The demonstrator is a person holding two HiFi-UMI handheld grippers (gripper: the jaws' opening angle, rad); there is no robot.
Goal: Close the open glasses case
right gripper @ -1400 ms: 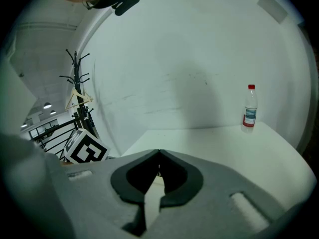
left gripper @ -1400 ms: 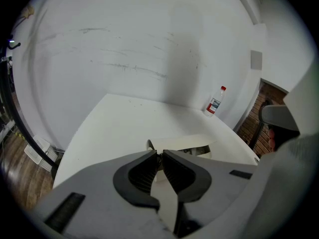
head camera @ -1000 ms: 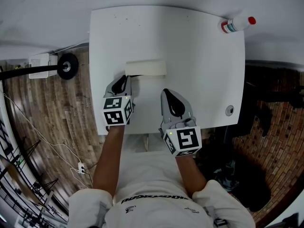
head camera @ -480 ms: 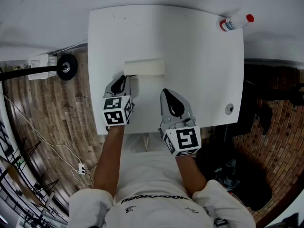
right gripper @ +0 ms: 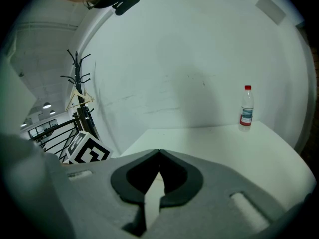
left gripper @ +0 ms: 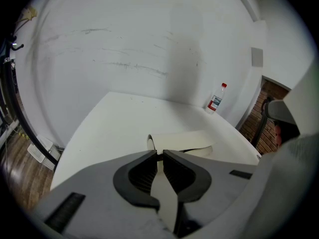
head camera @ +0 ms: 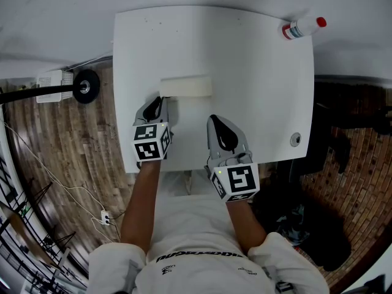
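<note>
The cream glasses case [head camera: 186, 86] lies on the white table [head camera: 251, 72], left of its middle. In the left gripper view the case [left gripper: 180, 139] has its lid a little raised, with a dark gap under it. My left gripper [head camera: 160, 101] sits just in front of the case's left end, its jaws nearly together with nothing between them [left gripper: 159, 154]. My right gripper [head camera: 214, 119] hovers over the table in front of the case and to its right, apart from it. Its jaws meet at the tips [right gripper: 158, 153] and hold nothing.
A clear bottle [head camera: 303, 28] with a red cap lies at the table's far right corner; it shows as the bottle [left gripper: 215, 98] and the bottle [right gripper: 246, 106] in the gripper views. A round grommet [head camera: 295, 141] sits near the right front edge. Wooden floor lies to the left.
</note>
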